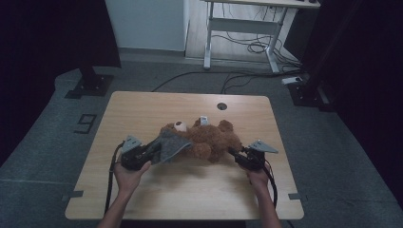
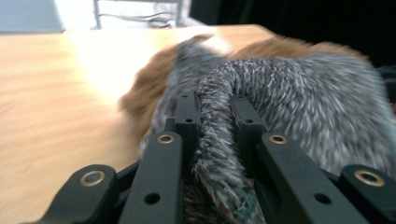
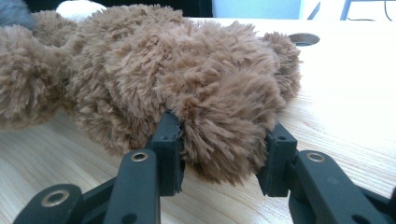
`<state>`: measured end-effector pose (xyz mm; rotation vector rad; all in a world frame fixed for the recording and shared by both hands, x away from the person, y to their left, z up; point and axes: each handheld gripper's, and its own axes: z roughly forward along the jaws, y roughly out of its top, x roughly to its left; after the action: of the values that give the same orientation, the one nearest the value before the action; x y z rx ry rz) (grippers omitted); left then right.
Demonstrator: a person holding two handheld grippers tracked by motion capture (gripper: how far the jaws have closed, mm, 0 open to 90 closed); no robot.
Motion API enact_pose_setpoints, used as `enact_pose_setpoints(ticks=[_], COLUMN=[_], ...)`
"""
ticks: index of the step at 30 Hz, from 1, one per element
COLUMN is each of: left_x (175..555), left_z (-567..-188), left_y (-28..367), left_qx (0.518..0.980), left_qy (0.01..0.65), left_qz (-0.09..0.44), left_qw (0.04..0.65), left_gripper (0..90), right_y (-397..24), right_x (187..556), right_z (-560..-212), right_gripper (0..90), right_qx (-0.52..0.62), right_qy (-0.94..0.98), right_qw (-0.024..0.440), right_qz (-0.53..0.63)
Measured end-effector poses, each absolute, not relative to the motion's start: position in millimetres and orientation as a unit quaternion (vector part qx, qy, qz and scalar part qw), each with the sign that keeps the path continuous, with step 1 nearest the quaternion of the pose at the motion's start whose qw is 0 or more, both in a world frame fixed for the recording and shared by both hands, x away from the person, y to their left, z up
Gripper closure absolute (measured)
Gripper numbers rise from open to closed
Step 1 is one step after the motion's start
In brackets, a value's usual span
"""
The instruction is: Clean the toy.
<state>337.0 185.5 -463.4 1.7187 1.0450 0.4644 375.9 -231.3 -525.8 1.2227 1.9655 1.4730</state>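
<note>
Now one brown teddy bear lies on its back near the middle of the desk, closer to the far edge than to my near one. One grey furry cloth drapes over its left part. I hold two tongs: my left gripper pinches a fold of the cloth, and my right gripper clamps one plush paw.

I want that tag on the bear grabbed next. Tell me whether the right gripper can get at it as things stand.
Probably not yet: the right gripper is shut on the teddy bear's paw, and the white tag lies beyond the body.
</note>
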Motion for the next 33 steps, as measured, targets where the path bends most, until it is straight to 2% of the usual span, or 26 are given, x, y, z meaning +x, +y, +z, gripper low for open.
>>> enact_pose_setpoints(ticks=[3,5,7,10,11,12,13,18,25,33], left_x=[339.9,346.0,347.7,357.3,357.3,362.3,362.3,373.7,371.2,361.1], left_z=[-453.6,-440.6,-438.5,-432.7,-432.7,-432.9,-432.9,-448.9,-466.5,-474.2], left_y=[169.7,138.7,131.2,87.9,87.9,67.6,67.6,16.4,11.4,51.3], left_qx=[0.718,0.728,0.732,0.753,0.753,0.762,0.762,0.793,0.802,0.788], left_qy=[0.420,0.397,0.390,0.365,0.365,0.354,0.354,0.335,0.335,0.353], left_qz=[0.190,0.183,0.181,0.169,0.169,0.162,0.162,0.145,0.145,0.151], left_qw=[0.521,0.528,0.528,0.521,0.521,0.518,0.518,0.488,0.473,0.482], left_gripper=[76.4,76.4,76.5,76.5,76.5,76.4,76.4,76.3,76.1,75.9], right_y=[-231.0,-230.9,-231.0,-231.0,-231.0,-230.9,-230.9,-231.7,-236.4,-237.2], right_x=[376.1,376.0,376.0,375.5,375.5,375.4,375.4,375.7,377.3,377.4], right_z=[-526.2,-526.2,-526.1,-525.8,-525.8,-525.8,-525.8,-526.1,-530.0,-529.7], right_gripper=[58.6,58.6,58.6,58.5,58.5,58.5,58.5,58.5,59.5,60.0], right_qx=[0.438,0.438,0.438,0.437,0.437,0.438,0.438,0.439,0.445,0.440], right_qy=[0.701,0.702,0.702,0.702,0.702,0.702,0.702,0.702,0.696,0.698], right_qw=[0.196,0.196,0.196,0.197,0.197,0.197,0.197,0.195,0.183,0.183], right_qz=[0.527,0.527,0.527,0.526,0.526,0.526,0.526,0.526,0.532,0.534])
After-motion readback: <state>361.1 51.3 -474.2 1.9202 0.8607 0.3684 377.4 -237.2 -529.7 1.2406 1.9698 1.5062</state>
